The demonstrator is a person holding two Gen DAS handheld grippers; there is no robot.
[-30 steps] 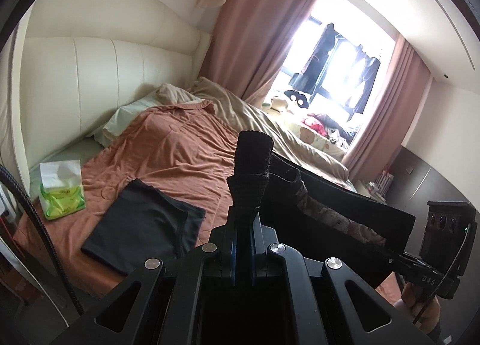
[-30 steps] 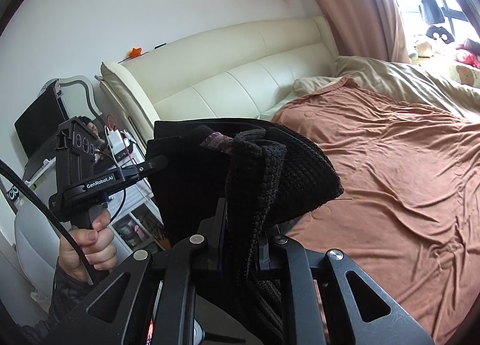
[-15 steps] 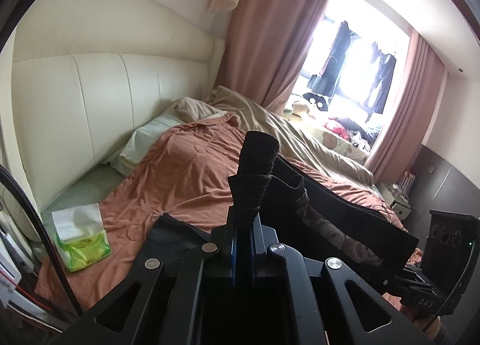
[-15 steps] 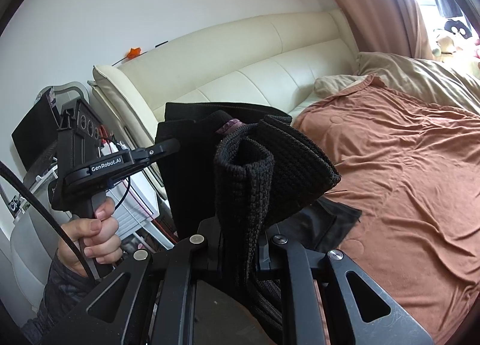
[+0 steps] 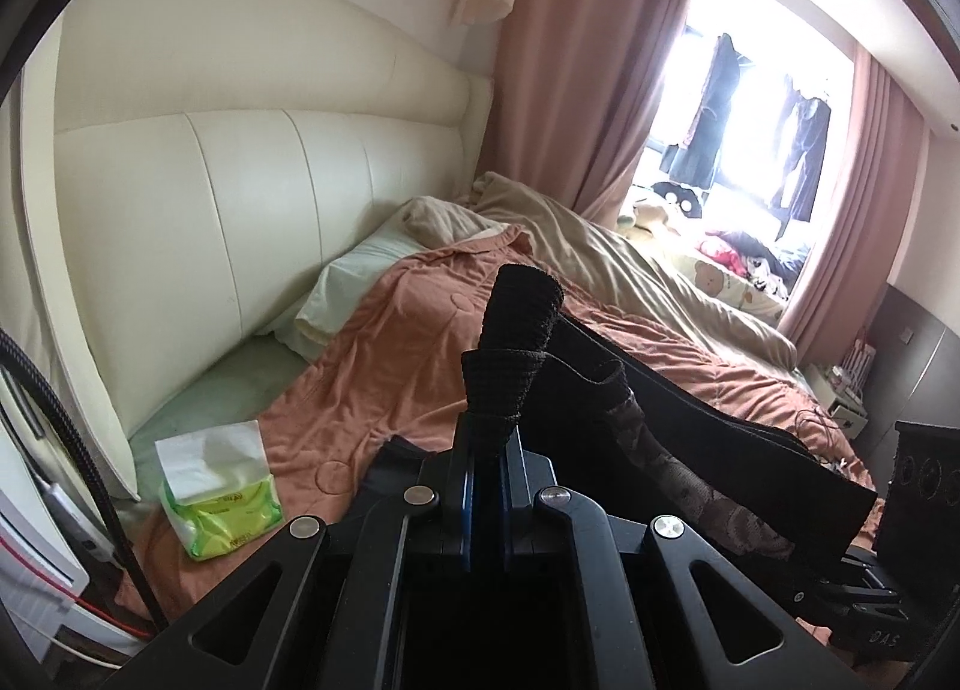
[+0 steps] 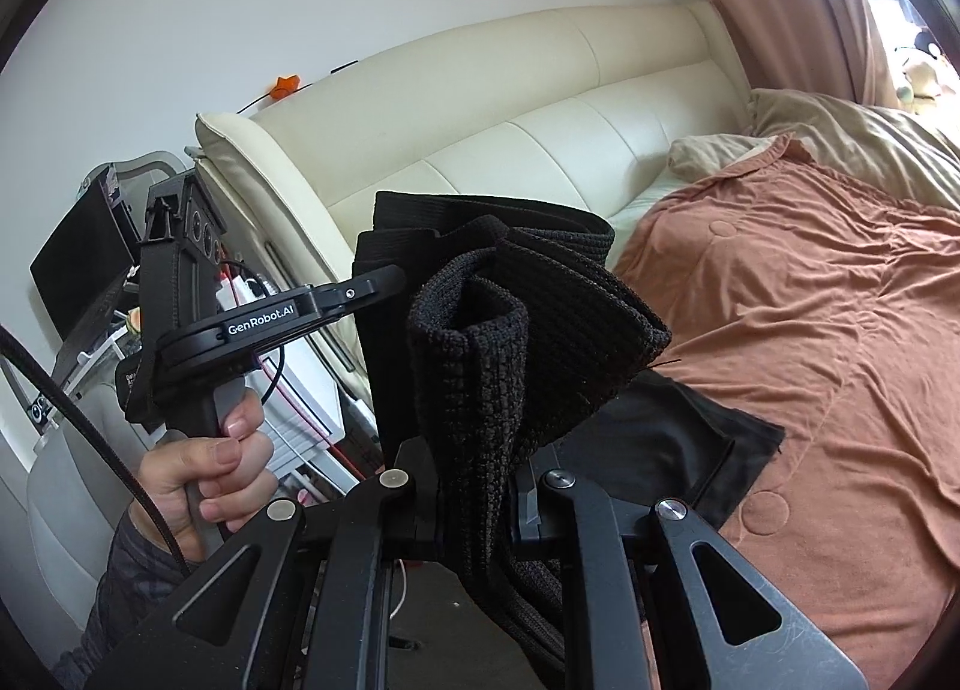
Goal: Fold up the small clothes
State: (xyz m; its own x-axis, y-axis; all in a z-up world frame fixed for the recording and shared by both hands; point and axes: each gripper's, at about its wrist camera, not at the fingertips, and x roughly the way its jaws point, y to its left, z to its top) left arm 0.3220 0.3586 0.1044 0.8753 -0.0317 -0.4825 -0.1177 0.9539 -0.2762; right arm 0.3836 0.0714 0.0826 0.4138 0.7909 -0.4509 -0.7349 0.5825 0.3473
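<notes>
A black knitted garment (image 5: 516, 342) (image 6: 528, 342) hangs stretched between both grippers above the near edge of the bed. My left gripper (image 5: 485, 438) is shut on one bunched end of it. My right gripper (image 6: 480, 468) is shut on the other end, thick folds standing up between its fingers. A patterned lining (image 5: 672, 468) shows along the hanging fabric. In the right wrist view a person's hand (image 6: 204, 468) holds the left gripper's handle at the left. A flat folded black garment (image 6: 672, 450) lies on the rust-coloured blanket (image 6: 840, 342) just below the held one.
A green tissue pack (image 5: 216, 504) lies on the bed's near left corner. A cream padded headboard (image 5: 240, 198) stands behind a pale pillow (image 5: 354, 294). Beige bedding (image 5: 630, 264) lies toward the window. A bedside stand with cables (image 6: 288, 378) is left of the bed.
Both grippers have carried the knitted garment sideways toward the headboard end of the bed. The folded black garment now lies under it, mostly hidden in the left wrist view. Both grips are unchanged.
</notes>
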